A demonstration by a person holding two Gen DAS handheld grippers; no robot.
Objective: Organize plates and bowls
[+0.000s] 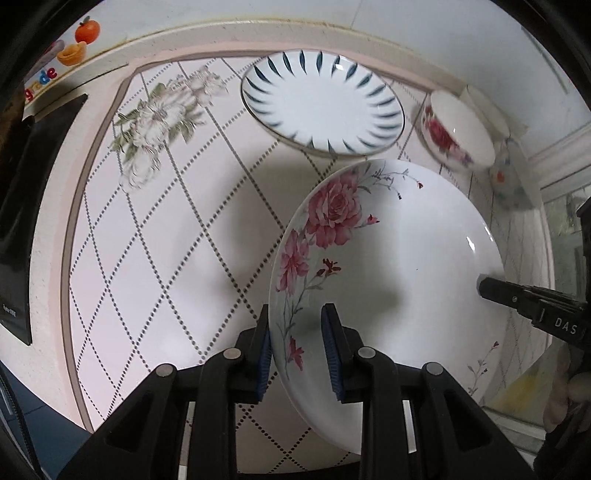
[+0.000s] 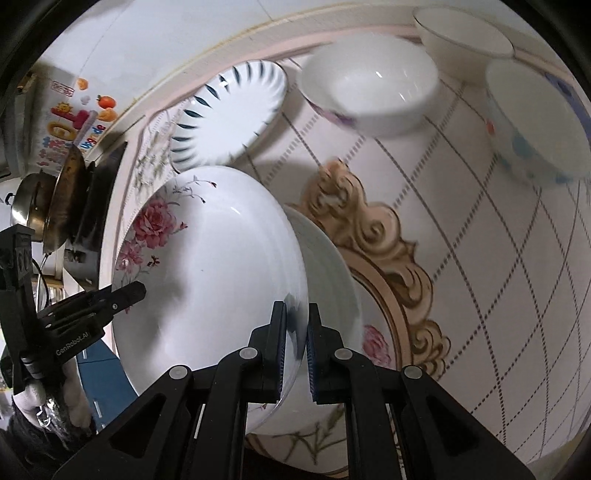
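Observation:
A white plate with pink roses [image 1: 388, 266] is held up over the table, tilted. My left gripper [image 1: 297, 354] straddles its left rim, the pads loosely around it with a gap on the right side. My right gripper [image 2: 295, 347] is shut on the opposite rim of the same rose plate [image 2: 214, 266]. Another rose plate [image 2: 328, 280] lies under it on the table. A blue-leaf plate [image 1: 321, 101] lies farther back. A rose bowl [image 1: 454, 129] and a dotted bowl [image 2: 535, 122] stand at the back right.
The table [image 1: 166, 240] has a pink checked cloth with flower prints. A plain white bowl [image 2: 461, 29] stands at the far edge. A black stove [image 1: 22, 221] with pans [image 2: 55, 203] is on the left. The wall runs close behind the table.

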